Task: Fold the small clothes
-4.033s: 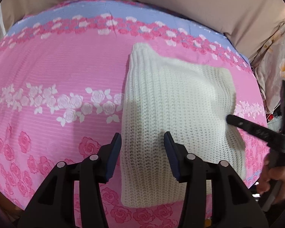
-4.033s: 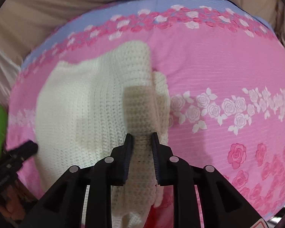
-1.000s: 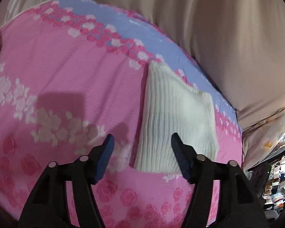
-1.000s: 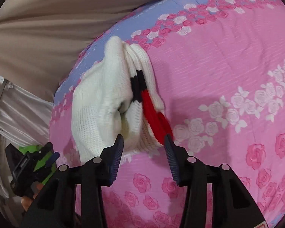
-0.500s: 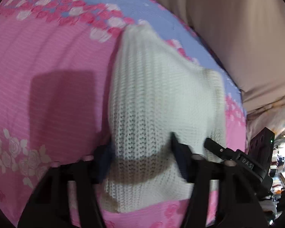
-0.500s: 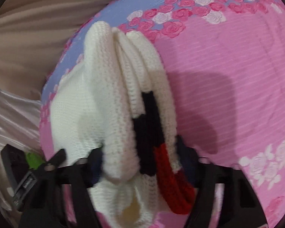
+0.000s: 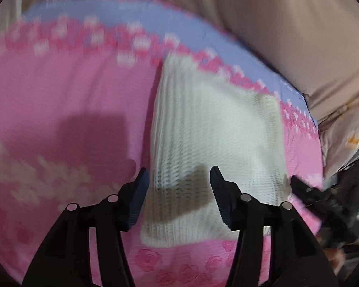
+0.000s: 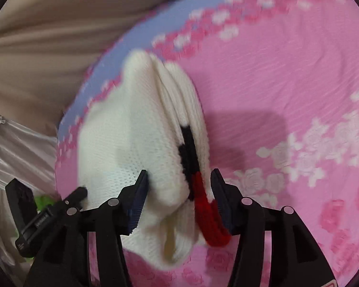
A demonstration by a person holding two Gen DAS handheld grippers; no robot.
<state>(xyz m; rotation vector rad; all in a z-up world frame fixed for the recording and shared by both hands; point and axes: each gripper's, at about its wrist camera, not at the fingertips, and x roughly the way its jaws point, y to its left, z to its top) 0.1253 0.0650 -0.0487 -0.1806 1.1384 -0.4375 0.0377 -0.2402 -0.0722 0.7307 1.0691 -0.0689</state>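
Nearest in the left wrist view, the left gripper [image 7: 178, 179] stands with its jaws spread wide and released, straddling the near edge of the folded white knit sweater [image 7: 210, 138]. In the right wrist view the right gripper [image 8: 178, 181] is likewise spread and grasping nothing, its jaws either side of the stacked layers where a black and red knit band [image 8: 198, 191] shows at about 5 o'clock. The sweater lies as a compact bundle on the pink floral bedsheet [image 7: 59, 100], reaching toward the lilac border at 12 o'clock; beyond that hangs a beige curtain [image 7: 275, 24]. Both frames are motion-blurred, so whether any pad touches the knit is uncertain. The fold looks nearly finished. To do the step well, each gripper should probably press or square the loose edges gently, tucking the red end under without dragging the layers apart.
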